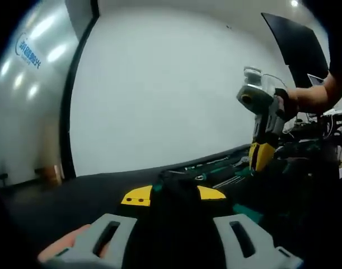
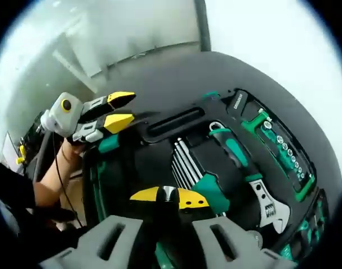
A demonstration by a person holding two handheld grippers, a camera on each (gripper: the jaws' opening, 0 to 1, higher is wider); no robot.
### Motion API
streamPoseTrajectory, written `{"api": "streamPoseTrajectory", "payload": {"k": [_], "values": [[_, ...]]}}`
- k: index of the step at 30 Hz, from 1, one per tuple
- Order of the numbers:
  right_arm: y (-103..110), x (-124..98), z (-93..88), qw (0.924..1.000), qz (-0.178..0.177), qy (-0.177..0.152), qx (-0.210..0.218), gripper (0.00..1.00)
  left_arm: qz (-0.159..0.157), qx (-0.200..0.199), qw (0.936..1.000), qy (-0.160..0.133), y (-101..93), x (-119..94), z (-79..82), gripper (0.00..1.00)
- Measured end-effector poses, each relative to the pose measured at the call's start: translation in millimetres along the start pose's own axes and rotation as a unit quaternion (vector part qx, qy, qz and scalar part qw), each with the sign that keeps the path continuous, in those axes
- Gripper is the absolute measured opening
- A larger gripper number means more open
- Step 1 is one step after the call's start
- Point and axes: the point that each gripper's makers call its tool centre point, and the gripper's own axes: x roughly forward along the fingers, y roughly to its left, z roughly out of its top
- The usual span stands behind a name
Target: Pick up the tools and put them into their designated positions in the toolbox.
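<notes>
Looking along the right gripper (image 2: 166, 232), the largest thing in sight is the open toolbox (image 2: 159, 126), a black moulded tray lying on a dark table (image 2: 176, 73) with a pale wall behind it. Its recesses hold a fan of hex keys (image 2: 184, 162), an adjustable wrench (image 2: 268, 204) with a green-and-black handle, a row of sockets (image 2: 282, 148) in a green holder along the far side, and a long slot (image 2: 176, 124) near the middle that looks unfilled. The right gripper's grey jaws rise from the bottom of that view with a narrow gap between them, and a black tool with a yellow guard (image 2: 169, 199) sits right in that gap; they seem to be closed on it, though the contact itself is hidden. The left gripper (image 2: 112, 112) enters the right gripper view from the left, above the tray's near corner, its yellow-tipped jaws slightly parted with nothing seen between them, a person's hand (image 2: 67, 154) behind it. In the left gripper view the left gripper (image 1: 173, 235) shows jaws set wider, with a dark bulky shape and a yellow piece (image 1: 138, 196) between and beyond them; whether they grip it I cannot tell. Farther off there, the right gripper (image 1: 259, 154) points its yellow tips down at the toolbox (image 1: 226, 168).
</notes>
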Motion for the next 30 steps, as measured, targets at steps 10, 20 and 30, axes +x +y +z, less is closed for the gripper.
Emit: {"api": "streamPoseTrajectory", "payload": {"k": [10, 20, 30], "values": [[-27, -46, 33.0, 0.9772, 0.027, -0.193, 0.083, 0.08, -0.001, 0.002, 1.0000, -0.001, -0.8, 0, 0.6, 0.26], [-154, -46, 78.5, 0.9400, -0.061, -0.289, 0.172, 0.08, 0.001, 0.006, 0.9999, 0.009, -0.9, 0, -2.8, 0.26], [-170, 27, 67.9, 0.9693, -0.105, -0.221, 0.026, 0.08, 0.002, 0.003, 1.0000, 0.007, 0.4, -1, -2.4, 0.26]]}}
